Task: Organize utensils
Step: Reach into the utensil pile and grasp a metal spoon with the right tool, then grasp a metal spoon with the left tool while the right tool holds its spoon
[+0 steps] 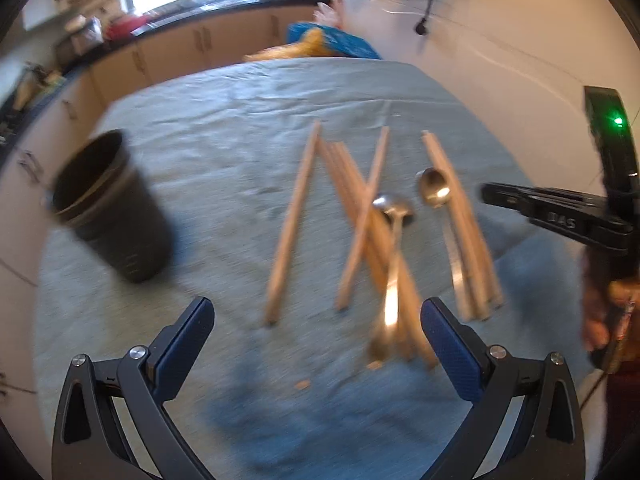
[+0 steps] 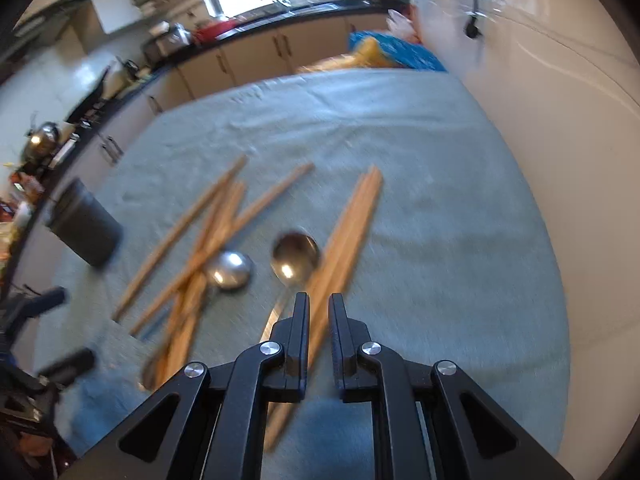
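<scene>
While hanging above the tabletop (image 1: pixel 224 128), spread wide and gripping nothing: so much for the left hand-held gripper (image 1: pixel 316 308). Probably kept wide to be ready for a grab. Aimed at the crossed heap of chopsticks (image 1: pixel 360 220) at 12 o'clock from its fingertips. All lying flat and tangled there, with a spoon (image 1: pixel 394 208) resting across the heap. Hard to lift one stick cleanly without nudging the others.

Now the right hand-held gripper (image 2: pixel 319 300): almost closed, only a thin slit left, and nothing pinched in it as far as can be told. Seen from the left camera at 3 o'clock, with bare tips. Pointed down over a tidy bundle of chopsticks (image 2: pixel 354 220), lying side by side. Just beside that bundle, at 9 o'clock from it, a second spoon (image 2: pixel 296 258) with its bowl facing up.

At 9 o'clock from the heap, well apart, a black cup (image 1: pixel 108 208) standing on its base with its mouth open. Most likely the home for the sticks and spoons, set off to the side to leave room for sorting. Nothing poking out of it, so probably very early in the job. Too dark inside to tell more.
</scene>
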A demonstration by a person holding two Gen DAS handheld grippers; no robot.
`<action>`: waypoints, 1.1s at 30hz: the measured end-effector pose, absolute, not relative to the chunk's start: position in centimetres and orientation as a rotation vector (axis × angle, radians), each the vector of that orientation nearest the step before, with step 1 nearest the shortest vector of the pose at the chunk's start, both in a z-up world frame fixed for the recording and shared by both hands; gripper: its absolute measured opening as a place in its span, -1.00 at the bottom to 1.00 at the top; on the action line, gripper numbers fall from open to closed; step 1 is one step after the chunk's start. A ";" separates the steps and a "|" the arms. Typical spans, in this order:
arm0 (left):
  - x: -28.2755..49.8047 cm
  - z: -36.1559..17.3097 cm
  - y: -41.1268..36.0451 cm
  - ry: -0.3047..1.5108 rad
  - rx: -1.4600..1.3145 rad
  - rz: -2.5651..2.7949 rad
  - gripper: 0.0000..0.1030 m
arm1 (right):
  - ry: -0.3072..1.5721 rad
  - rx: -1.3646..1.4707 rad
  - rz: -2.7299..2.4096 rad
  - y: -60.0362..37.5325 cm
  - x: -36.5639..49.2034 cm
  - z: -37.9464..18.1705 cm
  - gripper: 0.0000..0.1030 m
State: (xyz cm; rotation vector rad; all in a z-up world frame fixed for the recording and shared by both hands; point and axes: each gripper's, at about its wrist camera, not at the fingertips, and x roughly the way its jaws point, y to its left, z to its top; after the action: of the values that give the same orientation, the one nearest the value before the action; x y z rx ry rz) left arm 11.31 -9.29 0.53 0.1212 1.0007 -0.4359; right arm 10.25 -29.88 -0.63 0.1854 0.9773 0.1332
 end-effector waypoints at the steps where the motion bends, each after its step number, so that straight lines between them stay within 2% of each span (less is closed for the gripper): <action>1: 11.8 0.7 -9.8 1.002 0.100 -0.478 0.99 | 0.970 0.188 0.167 -30.0 10.9 -0.4 -0.80; 3: 12.8 1.0 -10.9 1.025 0.081 -0.523 0.93 | 0.971 0.196 0.237 -30.2 12.6 -0.3 -0.80; 5: 13.7 1.3 -11.8 1.053 0.067 -0.551 0.55 | 0.986 0.205 0.292 -30.3 14.0 -0.7 -0.80; 7: 14.6 1.2 -12.0 1.088 0.059 -0.552 0.37 | 0.992 0.188 0.337 -30.4 14.9 -1.1 -0.78; 11: 14.8 2.1 -11.8 1.095 0.032 -0.554 0.36 | 1.009 0.101 0.376 -30.2 16.5 -2.2 -0.61; 22: 16.6 2.2 -12.7 1.143 0.030 -0.552 0.36 | 0.948 0.119 0.593 -31.5 17.3 -3.1 -0.57; 29: 17.9 0.7 -14.7 1.201 0.029 -0.582 0.36 | 1.011 0.085 0.623 -31.0 17.7 -4.6 -0.54; 32: 18.3 -0.1 -15.6 1.231 0.021 -0.594 0.36 | 1.020 0.100 0.656 -30.7 17.2 -5.0 -0.87; 33: 18.4 -0.2 -15.8 1.233 0.023 -0.593 0.36 | 1.019 0.102 0.652 -30.7 17.0 -5.0 -0.90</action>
State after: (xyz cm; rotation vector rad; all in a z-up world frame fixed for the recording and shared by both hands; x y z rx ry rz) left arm 18.45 -15.84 -0.25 0.0229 1.2327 -0.5935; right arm 16.97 -30.67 -5.03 0.1025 1.0187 0.6523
